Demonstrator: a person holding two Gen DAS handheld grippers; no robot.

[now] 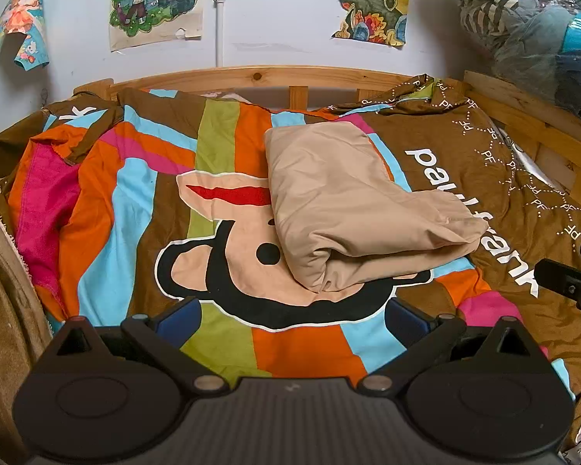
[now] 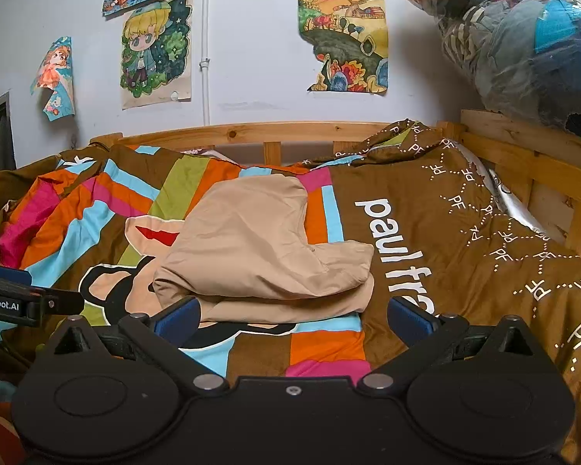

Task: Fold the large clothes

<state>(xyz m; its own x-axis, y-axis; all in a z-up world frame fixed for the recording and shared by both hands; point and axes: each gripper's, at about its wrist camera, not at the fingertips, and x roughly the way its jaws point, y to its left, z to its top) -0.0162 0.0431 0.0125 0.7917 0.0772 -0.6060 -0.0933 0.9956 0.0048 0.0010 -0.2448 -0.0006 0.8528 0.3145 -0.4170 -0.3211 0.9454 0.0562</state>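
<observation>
Lying folded on the bedspread, the beige garment is being left untouched — both the left gripper and right gripper are being held spread and empty (fold seemingly finished).

a bedroom: wooden bed frame, cartoon duvet, wall drawings.

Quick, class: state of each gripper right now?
Left gripper: open, holding nothing.
Right gripper: open, holding nothing; beige garment lies ahead.
</observation>
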